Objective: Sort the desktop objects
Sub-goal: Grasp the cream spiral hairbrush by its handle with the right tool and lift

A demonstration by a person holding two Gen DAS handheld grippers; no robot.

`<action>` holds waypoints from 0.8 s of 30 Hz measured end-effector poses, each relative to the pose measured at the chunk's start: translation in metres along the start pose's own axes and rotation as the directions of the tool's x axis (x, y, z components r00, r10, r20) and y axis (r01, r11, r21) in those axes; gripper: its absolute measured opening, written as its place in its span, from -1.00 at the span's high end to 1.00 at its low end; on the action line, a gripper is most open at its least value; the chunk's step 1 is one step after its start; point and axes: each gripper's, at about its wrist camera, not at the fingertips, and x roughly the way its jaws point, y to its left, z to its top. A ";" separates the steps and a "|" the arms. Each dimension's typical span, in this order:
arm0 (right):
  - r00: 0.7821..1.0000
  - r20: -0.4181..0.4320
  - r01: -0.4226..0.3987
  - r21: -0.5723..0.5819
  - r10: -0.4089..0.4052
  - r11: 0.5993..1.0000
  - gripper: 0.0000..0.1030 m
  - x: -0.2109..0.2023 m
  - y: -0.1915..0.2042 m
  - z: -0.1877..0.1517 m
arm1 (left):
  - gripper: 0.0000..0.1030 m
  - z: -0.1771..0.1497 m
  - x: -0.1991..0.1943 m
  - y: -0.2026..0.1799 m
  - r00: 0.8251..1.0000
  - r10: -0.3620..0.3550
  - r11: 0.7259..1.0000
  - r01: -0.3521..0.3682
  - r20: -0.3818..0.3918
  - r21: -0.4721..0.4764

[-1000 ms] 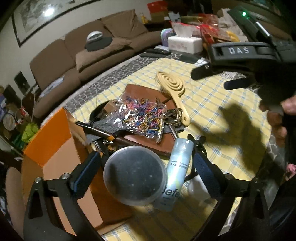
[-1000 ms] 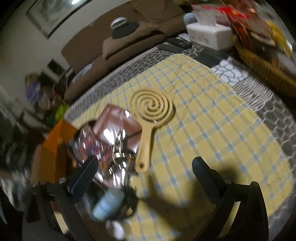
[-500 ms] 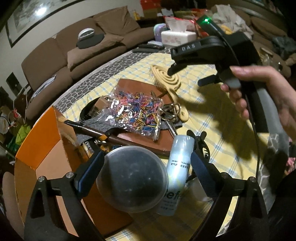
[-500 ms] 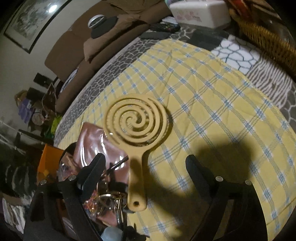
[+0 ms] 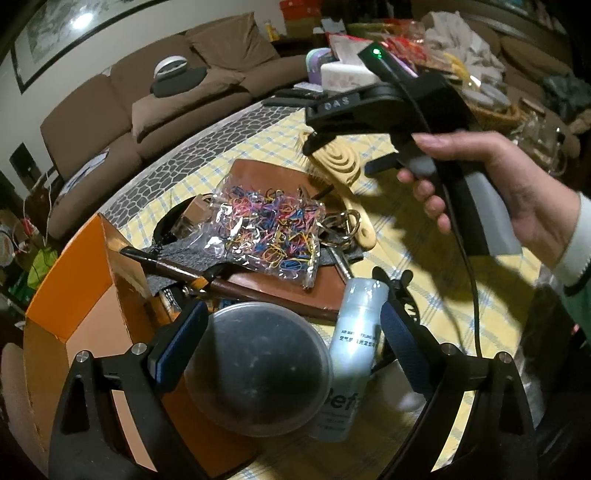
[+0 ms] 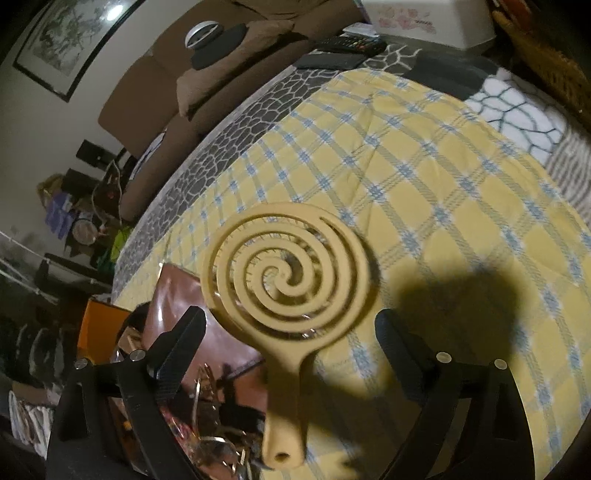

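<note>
**Desktop lot: spiral brush under the right gripper, clutter under the left**

Item 1. Right gripper (image 6: 290, 334): jaws stand wide and are opening; the pads touch nothing. The spiral hairbrush (image 6: 291, 277) lies between and just beyond them, its round head at 12 o'clock of the gap and its handle running toward 6 o'clock. In the left wrist view a hand (image 5: 491, 184) grips this tool's handle at 2 o'clock, the tool hanging over the brush head (image 5: 338, 162).

Item 2. Left gripper (image 5: 291, 332): jaws wide apart, pads pressing on nothing. A round grey-lidded tin (image 5: 258, 369) sits in the gap toward the left pad; a pale spray bottle (image 5: 354, 339) lies just beside it toward the right pad.

Item 3. Clear bag of coloured rubber bands (image 5: 266, 229): at 12 o'clock from the tin, lying on a brown leather wallet (image 5: 258, 177).

Item 4. Key ring with metal clasps (image 5: 343, 229): at 3 o'clock of the bag, touching the brush handle.

Item 5. Brush with a dark wooden handle (image 5: 173, 266): lies across the pile at 9 o'clock of the bag, its tip at the rim of an orange cardboard box (image 5: 74, 288).

Item 6. Yellow checked tablecloth (image 6: 424, 177): covers the table under all items. A tissue box (image 6: 428, 18) stands at its far edge, at 1 o'clock; a brown sofa (image 5: 155, 103) lies beyond at 11 o'clock.
</note>
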 end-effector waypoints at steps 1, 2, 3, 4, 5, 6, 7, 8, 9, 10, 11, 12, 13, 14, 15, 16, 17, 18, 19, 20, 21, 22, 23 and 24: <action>1.000 -0.002 -0.010 0.009 0.010 1.000 -0.84 0.002 0.000 0.001 | -0.83 0.000 0.000 0.000 1.000 0.000 1.000 0.000 0.000 0.005; 1.000 -0.001 -0.020 0.017 0.020 1.000 -0.84 0.003 0.001 0.002 | -0.83 0.000 0.000 -0.001 1.000 -0.001 1.000 0.001 0.000 0.014; 1.000 0.000 -0.023 0.020 0.023 1.000 -0.86 0.004 0.002 0.004 | -0.83 0.000 0.000 -0.001 1.000 -0.002 1.000 0.002 0.000 0.019; 1.000 0.003 -0.021 0.019 0.021 1.000 -0.87 0.006 0.003 0.005 | -0.83 0.000 0.000 -0.001 1.000 -0.002 1.000 0.002 -0.001 0.022; 1.000 0.005 -0.021 0.017 0.021 1.000 -0.88 0.008 0.004 0.006 | -0.83 -0.001 0.000 -0.001 1.000 -0.003 1.000 0.003 0.001 0.026; 1.000 0.005 -0.018 0.016 0.018 1.000 -0.88 0.011 0.004 0.006 | -0.83 0.000 -0.001 -0.001 1.000 -0.005 1.000 0.005 0.001 0.028; 1.000 0.002 -0.008 0.019 0.008 1.000 -0.88 0.014 0.004 0.006 | -0.83 0.000 -0.001 0.000 1.000 -0.010 1.000 0.010 0.004 0.028; 1.000 -0.004 0.003 0.021 -0.003 1.000 -0.89 0.018 0.004 0.007 | -0.83 0.000 -0.001 0.000 1.000 -0.013 1.000 0.013 0.005 0.027; 1.000 -0.001 0.001 0.018 -0.001 1.000 -0.90 0.019 0.003 0.007 | -0.83 0.000 -0.001 0.002 1.000 -0.013 1.000 0.013 0.006 0.024; 1.000 0.012 0.011 0.006 -0.011 1.000 -0.90 0.018 0.005 0.007 | -0.83 0.000 -0.001 0.005 1.000 -0.013 1.000 0.013 0.006 0.017; 1.000 0.008 0.022 -0.006 -0.022 1.000 -0.90 0.019 0.006 0.006 | -0.83 0.000 -0.001 0.008 1.000 -0.018 1.000 0.018 0.007 0.007; 0.999 0.002 0.037 -0.023 -0.037 0.999 -0.89 0.020 0.009 0.005 | -0.83 0.001 -0.001 0.010 1.000 -0.023 1.000 0.023 0.008 -0.003; 0.998 0.001 0.062 -0.052 -0.062 0.997 -0.83 0.020 0.012 0.004 | -0.83 0.002 -0.002 0.011 1.000 -0.026 1.000 0.026 0.008 -0.014; 0.995 0.007 0.097 -0.089 -0.097 0.991 -0.71 0.020 0.016 0.002 | -0.83 0.004 -0.002 0.015 1.000 -0.029 0.999 0.030 0.010 -0.034; 0.994 0.009 0.110 -0.119 -0.110 0.987 -0.71 0.020 0.020 0.000 | -0.83 0.004 -0.002 0.017 0.999 -0.035 0.998 0.036 0.012 -0.047; 0.993 0.014 0.118 -0.141 -0.117 0.983 -0.70 0.020 0.022 -0.001 | -0.83 0.005 -0.003 0.018 0.999 -0.039 0.998 0.039 0.013 -0.055; 0.992 0.020 0.126 -0.153 -0.125 0.980 -0.70 0.019 0.023 -0.002 | -0.83 0.005 -0.003 0.020 0.999 -0.044 0.997 0.045 0.016 -0.066; 0.991 0.024 0.131 -0.156 -0.128 0.979 -0.70 0.017 0.022 -0.002 | -0.83 0.006 -0.004 0.021 0.999 -0.044 0.997 0.045 0.018 -0.069; 0.991 0.028 0.130 -0.155 -0.128 0.979 -0.70 0.013 0.022 -0.003 | -0.83 0.006 -0.004 0.021 0.999 -0.042 0.996 0.044 0.020 -0.072; 0.992 0.033 0.129 -0.151 -0.125 0.980 -0.70 0.010 0.021 -0.002 | -0.83 0.007 -0.004 0.021 0.999 -0.037 0.996 0.039 0.022 -0.078; 0.992 0.037 0.128 -0.148 -0.124 0.981 -0.70 0.007 0.021 0.000 | -0.83 0.008 -0.004 0.021 0.999 -0.037 0.996 0.039 0.022 -0.082; 0.992 0.041 0.126 -0.144 -0.121 0.982 -0.70 0.002 0.021 0.001 | -0.83 0.009 -0.003 0.020 0.999 -0.039 0.995 0.041 0.024 -0.088; 0.992 0.048 0.123 -0.139 -0.117 0.983 -0.70 -0.004 0.022 0.003 | -0.83 0.013 -0.003 0.017 0.999 -0.041 0.995 0.044 0.030 -0.094; 0.992 0.056 0.120 -0.135 -0.113 0.984 -0.70 -0.010 0.024 0.005 | -0.83 0.016 -0.004 0.015 0.998 -0.043 0.994 0.046 0.037 -0.096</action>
